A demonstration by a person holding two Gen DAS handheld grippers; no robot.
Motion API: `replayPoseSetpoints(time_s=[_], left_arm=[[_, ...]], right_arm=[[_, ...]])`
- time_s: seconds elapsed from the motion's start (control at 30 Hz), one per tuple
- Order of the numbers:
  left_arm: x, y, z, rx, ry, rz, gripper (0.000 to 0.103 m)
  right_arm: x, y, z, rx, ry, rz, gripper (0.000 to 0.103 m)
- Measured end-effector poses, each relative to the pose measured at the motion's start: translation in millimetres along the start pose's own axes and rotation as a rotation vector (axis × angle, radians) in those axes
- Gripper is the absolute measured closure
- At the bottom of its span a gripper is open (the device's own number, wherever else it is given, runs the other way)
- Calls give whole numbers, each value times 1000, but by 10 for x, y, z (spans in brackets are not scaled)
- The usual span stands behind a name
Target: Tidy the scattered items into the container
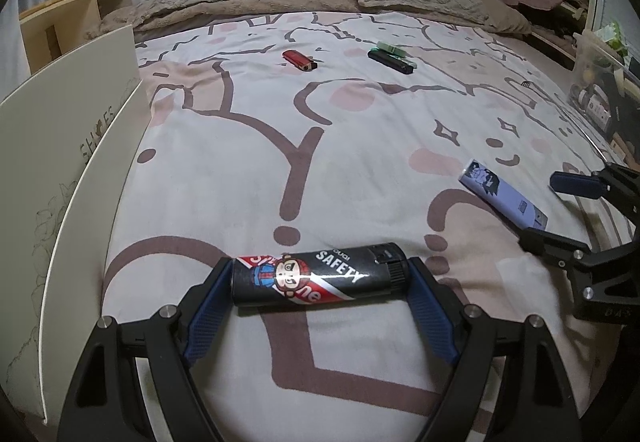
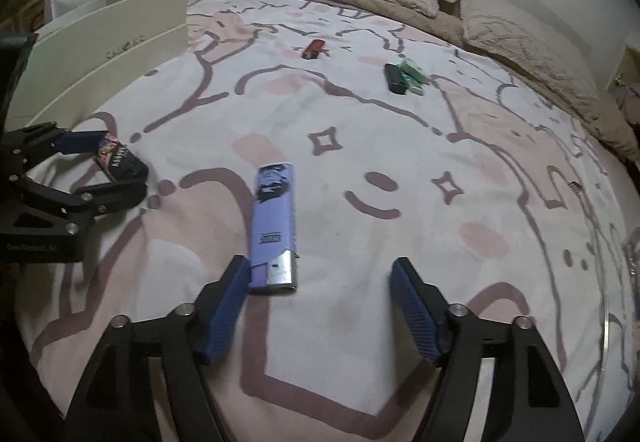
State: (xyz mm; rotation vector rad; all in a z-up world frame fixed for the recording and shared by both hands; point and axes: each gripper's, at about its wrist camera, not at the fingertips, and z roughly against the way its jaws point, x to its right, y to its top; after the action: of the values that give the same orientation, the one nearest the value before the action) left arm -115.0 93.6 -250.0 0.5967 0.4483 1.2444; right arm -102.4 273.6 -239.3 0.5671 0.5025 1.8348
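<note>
Black lighter (image 1: 316,276) lay crosswise between the left gripper (image 1: 320,306) pads, clamped or nearly so, low over the bedspread (image 1: 240,162). Right gripper (image 2: 320,306) was spread wide, its left pad touching the purple lighter (image 2: 274,230). Red lighter (image 1: 299,60) and black-green pair (image 1: 390,58) sat far off. Step: picking up. Next probably lift and carry to the box (image 1: 68,146) at left, if that's the container.
</note>
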Motion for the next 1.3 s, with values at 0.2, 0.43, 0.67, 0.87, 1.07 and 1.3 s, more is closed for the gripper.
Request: replayPoseSetpoints(time_s=[0.2, 0.43, 0.67, 0.87, 1.07, 1.3], left_arm=[[-7, 2, -7, 2, 4, 1, 18], [4, 4, -13, 2, 11, -1, 17], [8, 3, -13, 3, 13, -1, 17], [8, 6, -19, 3, 16, -1, 17], [6, 4, -23, 2, 15, 0, 17], [3, 5, -24, 2, 17, -2, 17]], right_arm=[[235, -19, -40, -29, -17, -108, 27], [487, -31, -93, -40, -54, -219, 24], [623, -26, -104, -28, -102, -284, 23], [550, -15, 43, 33, -5, -290, 23], [285, 119, -12, 58, 72, -243, 22], [14, 223, -184, 37, 61, -206, 0]])
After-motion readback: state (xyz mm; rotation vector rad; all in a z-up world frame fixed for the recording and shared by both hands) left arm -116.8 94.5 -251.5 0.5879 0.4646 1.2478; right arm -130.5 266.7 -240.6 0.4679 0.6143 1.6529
